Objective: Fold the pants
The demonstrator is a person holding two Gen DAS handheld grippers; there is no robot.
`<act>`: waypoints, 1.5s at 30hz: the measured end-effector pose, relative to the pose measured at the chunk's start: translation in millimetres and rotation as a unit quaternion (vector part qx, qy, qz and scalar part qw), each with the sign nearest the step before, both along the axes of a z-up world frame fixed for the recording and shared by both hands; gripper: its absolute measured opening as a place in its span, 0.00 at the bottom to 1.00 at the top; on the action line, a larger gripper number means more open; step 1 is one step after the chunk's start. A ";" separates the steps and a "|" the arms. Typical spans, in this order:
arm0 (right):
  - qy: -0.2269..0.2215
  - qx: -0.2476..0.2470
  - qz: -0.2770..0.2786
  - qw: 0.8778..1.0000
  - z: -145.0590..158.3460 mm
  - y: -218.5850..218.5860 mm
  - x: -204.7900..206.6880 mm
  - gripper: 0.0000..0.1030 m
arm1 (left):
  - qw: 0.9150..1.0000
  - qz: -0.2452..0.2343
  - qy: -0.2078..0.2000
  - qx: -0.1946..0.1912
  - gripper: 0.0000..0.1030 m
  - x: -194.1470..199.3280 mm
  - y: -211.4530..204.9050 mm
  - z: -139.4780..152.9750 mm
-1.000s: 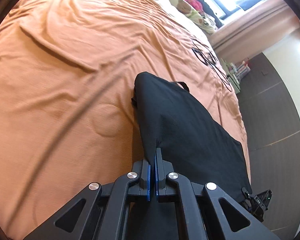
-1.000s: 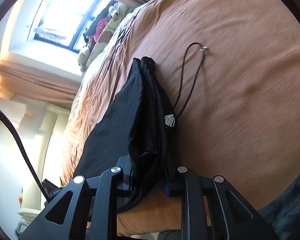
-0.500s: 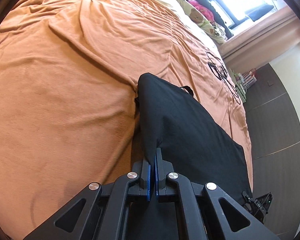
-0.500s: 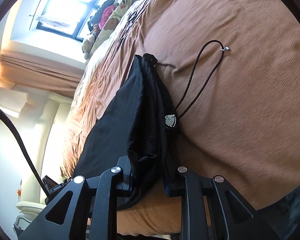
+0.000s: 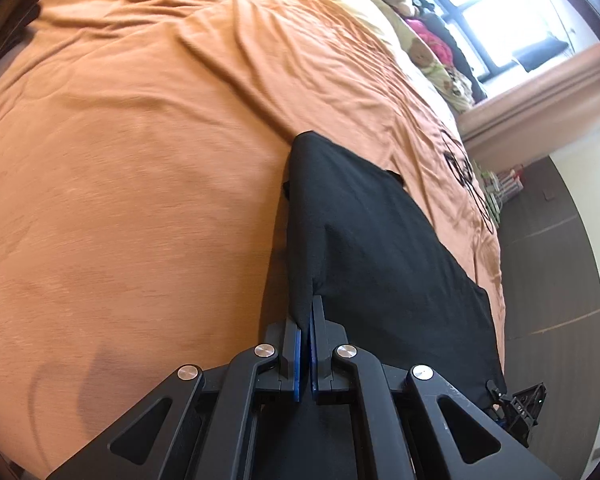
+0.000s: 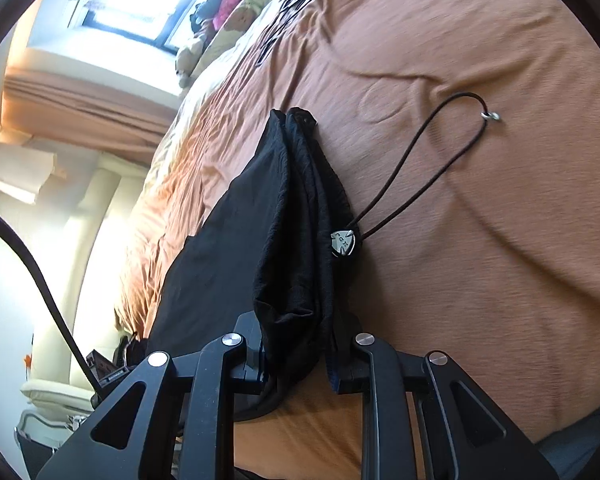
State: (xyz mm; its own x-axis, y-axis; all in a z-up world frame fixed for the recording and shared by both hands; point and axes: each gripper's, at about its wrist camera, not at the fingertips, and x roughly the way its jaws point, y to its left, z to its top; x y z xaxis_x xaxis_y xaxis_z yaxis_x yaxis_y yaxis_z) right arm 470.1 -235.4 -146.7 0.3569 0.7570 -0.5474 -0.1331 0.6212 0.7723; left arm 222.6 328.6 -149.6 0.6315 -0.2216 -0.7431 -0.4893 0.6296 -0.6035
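Note:
Black pants (image 5: 372,248) lie stretched across an orange bedspread (image 5: 140,160). My left gripper (image 5: 309,320) is shut on a thin edge of the pants, lifting it into a small peak. In the right wrist view my right gripper (image 6: 300,352) is shut on a thick bunched end of the pants (image 6: 288,248), the waistband. A black drawstring loop (image 6: 424,168) with a metal toggle (image 6: 343,242) trails from it onto the bedspread (image 6: 480,260). The far end of the pants rests on the bed.
Stuffed toys and pillows (image 5: 424,52) lie at the head of the bed under a bright window (image 5: 500,12). Dark wood floor (image 5: 552,264) runs beside the bed. A black cable (image 6: 32,264) hangs at the left of the right wrist view.
Both grippers keep their hold while moving over the bed with the pants; the window and toys have come further into both views. The drawstring loop has swung out to the right.

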 end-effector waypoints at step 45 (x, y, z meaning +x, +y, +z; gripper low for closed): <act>-0.061 -0.006 -0.012 0.998 23.6 -27.7 -60.6 0.23 | 0.994 0.037 -0.067 -0.081 0.13 -150.2 -30.6 -32.2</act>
State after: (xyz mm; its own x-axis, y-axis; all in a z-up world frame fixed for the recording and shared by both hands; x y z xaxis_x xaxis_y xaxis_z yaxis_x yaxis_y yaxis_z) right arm 409.5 -263.1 -123.1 0.4401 0.7405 -0.5079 -0.2100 0.6348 0.7435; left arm 72.4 297.9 -181.8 0.7412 -0.2800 -0.6101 -0.4394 0.4846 -0.7563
